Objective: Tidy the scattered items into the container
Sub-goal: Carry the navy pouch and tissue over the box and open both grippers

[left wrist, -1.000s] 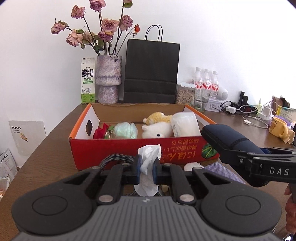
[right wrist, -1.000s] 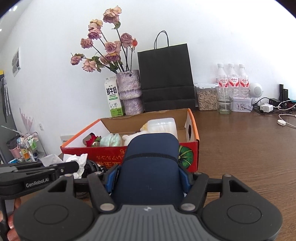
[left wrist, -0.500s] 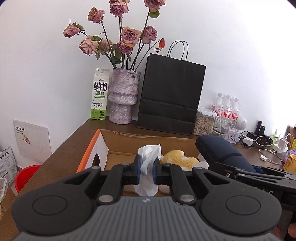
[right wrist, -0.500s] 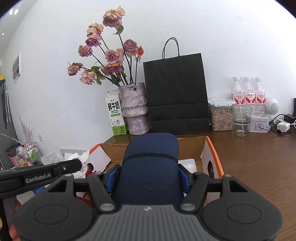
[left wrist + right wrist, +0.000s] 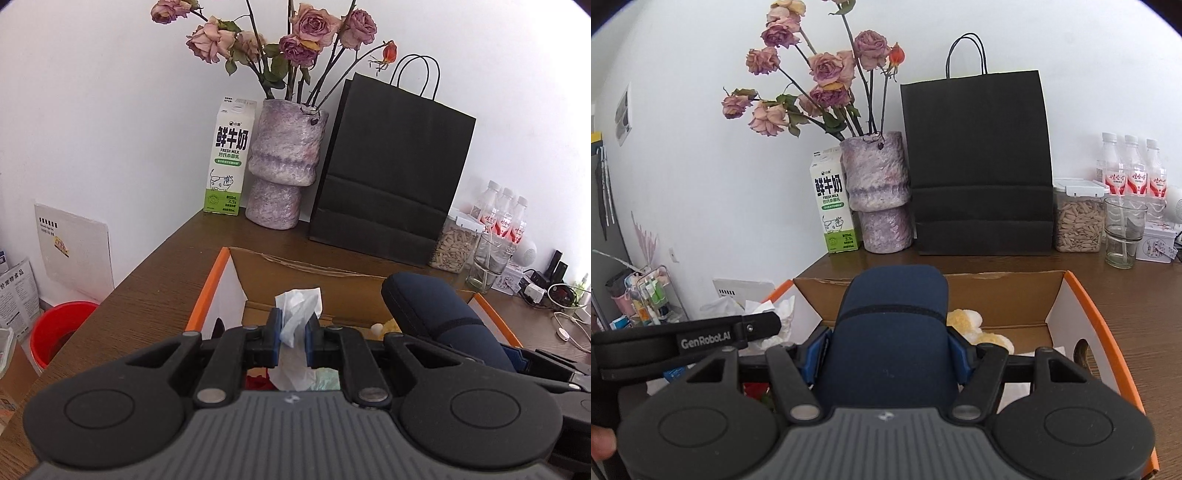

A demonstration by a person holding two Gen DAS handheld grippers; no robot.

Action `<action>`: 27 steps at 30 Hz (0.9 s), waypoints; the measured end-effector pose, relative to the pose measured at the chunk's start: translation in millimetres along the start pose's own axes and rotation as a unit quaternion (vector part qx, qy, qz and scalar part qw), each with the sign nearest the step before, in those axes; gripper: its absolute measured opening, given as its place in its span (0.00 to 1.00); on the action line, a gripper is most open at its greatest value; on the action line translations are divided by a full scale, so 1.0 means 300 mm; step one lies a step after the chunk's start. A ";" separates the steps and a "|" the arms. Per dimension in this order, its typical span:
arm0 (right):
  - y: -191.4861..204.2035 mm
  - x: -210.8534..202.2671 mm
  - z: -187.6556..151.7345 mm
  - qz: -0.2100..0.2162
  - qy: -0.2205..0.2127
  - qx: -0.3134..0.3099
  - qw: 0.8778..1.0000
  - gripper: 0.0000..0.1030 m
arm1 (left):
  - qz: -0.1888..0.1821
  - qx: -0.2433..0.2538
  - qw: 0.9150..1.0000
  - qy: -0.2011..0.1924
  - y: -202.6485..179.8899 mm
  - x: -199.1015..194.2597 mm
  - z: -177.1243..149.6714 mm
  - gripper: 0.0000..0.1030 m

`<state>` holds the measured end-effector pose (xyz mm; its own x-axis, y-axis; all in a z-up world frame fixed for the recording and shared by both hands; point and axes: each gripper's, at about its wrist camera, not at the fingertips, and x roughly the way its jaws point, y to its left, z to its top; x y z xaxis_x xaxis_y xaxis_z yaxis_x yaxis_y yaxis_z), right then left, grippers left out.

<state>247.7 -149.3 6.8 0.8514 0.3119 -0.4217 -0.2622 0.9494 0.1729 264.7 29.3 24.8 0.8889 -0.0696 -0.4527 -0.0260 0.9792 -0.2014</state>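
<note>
My left gripper [image 5: 294, 334] is shut on a crumpled white tissue [image 5: 297, 317] and hangs over the left part of the orange-rimmed cardboard box [image 5: 207, 288]. My right gripper [image 5: 888, 354] is shut on a dark navy case [image 5: 892, 332], held above the same box [image 5: 1089, 310]. From the left wrist view the navy case [image 5: 439, 317] shows at the right, over the box. A yellow plush toy [image 5: 964, 319] lies inside the box, with a red item [image 5: 256, 382] and a pale green pack [image 5: 327, 382] below the left gripper. The left gripper [image 5: 750, 330] with its tissue [image 5: 775, 314] shows at the left.
At the back of the wooden table [image 5: 147, 280] stand a milk carton [image 5: 229, 158], a purple vase of dried roses [image 5: 284, 166], a black paper bag [image 5: 388, 166], a seed jar [image 5: 1078, 218], a glass [image 5: 1123, 232] and water bottles [image 5: 1134, 170]. A red bucket [image 5: 59, 332] sits on the floor at left. Cables [image 5: 561, 314] lie at right.
Both grippers have moved forward from in front of the box to above it, carrying the tissue and the navy case. The box's red front wall has dropped out of sight.
</note>
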 end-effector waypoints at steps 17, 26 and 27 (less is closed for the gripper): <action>0.009 -0.051 -0.010 -0.012 -0.022 -0.018 1.000 0.98 | 0.012 0.009 0.998 -0.055 0.003 -0.052 0.000 1.00; -0.027 -0.092 -0.020 -0.040 -0.024 -0.012 0.999 0.98 | 0.011 0.004 0.999 -0.046 0.003 -0.044 -0.008 1.00; -0.024 -0.096 -0.021 -0.042 -0.025 -0.015 0.999 0.98 | 0.010 0.005 0.999 -0.046 0.005 -0.046 -0.011 1.00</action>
<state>222.1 -165.0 12.0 0.8926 0.2301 -0.3877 -0.2020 0.9729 0.1124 251.0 31.0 27.9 0.9266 -0.0319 -0.3747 -0.0409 0.9819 -0.1848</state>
